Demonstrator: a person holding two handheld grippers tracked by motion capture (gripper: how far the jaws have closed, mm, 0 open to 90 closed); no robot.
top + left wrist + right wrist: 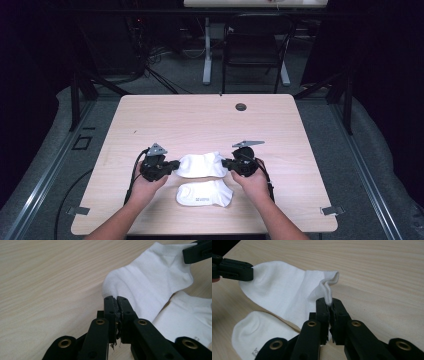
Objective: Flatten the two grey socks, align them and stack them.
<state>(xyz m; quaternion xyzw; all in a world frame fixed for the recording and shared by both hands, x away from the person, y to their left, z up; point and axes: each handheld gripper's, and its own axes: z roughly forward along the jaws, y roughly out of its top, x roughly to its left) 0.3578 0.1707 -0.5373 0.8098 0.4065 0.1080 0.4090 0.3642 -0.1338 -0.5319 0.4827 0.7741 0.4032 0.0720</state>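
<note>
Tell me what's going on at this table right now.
A person holds a gripper in each hand over a wooden table with two white ankle socks. The left gripper is shut on the toe end of the far sock, and the right gripper is shut on its cuff end, so the sock spans between them. The near sock lies flat, untouched.

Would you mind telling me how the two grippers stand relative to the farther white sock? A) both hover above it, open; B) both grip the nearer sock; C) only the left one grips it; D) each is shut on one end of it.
D: the left gripper is shut on one end of the farther sock, and the right gripper pinches its other end; the nearer sock lies free.
</note>
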